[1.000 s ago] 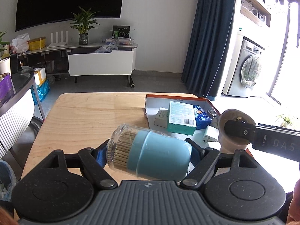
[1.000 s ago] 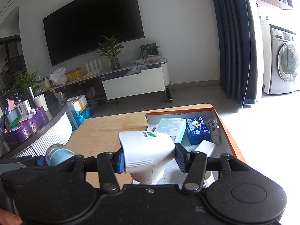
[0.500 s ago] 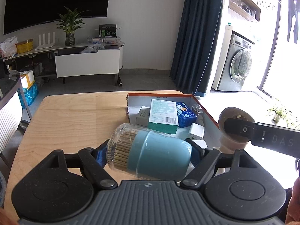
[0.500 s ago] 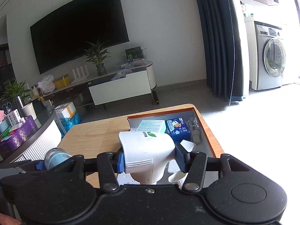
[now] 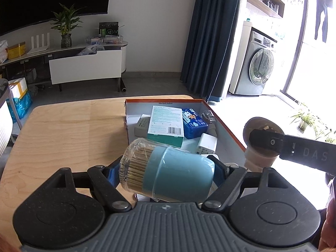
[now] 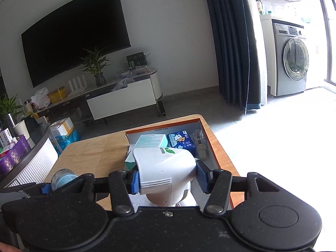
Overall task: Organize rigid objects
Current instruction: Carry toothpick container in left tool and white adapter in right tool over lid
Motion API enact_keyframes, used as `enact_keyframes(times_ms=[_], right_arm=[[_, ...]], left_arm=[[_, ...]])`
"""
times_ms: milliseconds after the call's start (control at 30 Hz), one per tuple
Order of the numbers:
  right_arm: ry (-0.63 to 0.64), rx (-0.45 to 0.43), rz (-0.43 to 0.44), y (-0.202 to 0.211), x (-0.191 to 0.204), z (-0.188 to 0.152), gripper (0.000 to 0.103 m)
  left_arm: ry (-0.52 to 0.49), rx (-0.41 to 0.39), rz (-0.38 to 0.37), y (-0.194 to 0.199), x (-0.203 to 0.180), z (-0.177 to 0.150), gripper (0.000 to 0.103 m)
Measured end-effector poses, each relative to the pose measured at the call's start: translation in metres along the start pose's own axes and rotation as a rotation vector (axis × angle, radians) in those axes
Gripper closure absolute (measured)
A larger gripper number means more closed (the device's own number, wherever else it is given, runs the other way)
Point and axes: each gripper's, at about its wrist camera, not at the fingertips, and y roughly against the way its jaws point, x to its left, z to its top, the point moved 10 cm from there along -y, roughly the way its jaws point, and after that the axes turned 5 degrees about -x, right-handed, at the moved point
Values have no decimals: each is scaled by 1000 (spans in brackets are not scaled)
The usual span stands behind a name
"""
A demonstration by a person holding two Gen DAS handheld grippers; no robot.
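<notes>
My left gripper (image 5: 167, 175) is closed tight on a round blue jar of wooden toothpicks with a clear lid (image 5: 168, 173). The jar lies on its side between my blue finger pads (image 5: 218, 169), and its clear end points left. It hangs above the near left corner of the box.

My right gripper (image 6: 167, 178) is closed tight on a white plastic gadget with a green leaf mark (image 6: 164, 168). My two blue pads (image 6: 134, 181) press on its wide top, and its round foot hangs down over the near part of the box.

Just past both hands is the flat grey cardboard box with orange edges (image 5: 227, 124). It sits on the right side of the light wooden table (image 5: 69, 130), and its right wall runs close along the table's right edge. The near part of the box floor looks mostly bare, but my hands hide some of it. A small white plug block (image 5: 206, 143) lies in the middle. Farther back, a teal and white carton (image 5: 167, 124), a blue tissue pack (image 5: 194, 124) and a small clear bottle (image 5: 206, 115) fill the far end, close up to the back wall.

The left half of the table is bare wood out to its round corners. Beyond the table there is grey floor.
</notes>
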Motion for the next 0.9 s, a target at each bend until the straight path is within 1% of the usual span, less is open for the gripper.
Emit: enact_keyframes(times_ms=[367,900], right_arm=[[6,15,-19,-12,-8,0,40],[34,41,-16,-37,-9,4,39]], left_arm=[[-17,14,-10,-12,-11,-1,21],[-25,31,-11,-27,-18,1,21]])
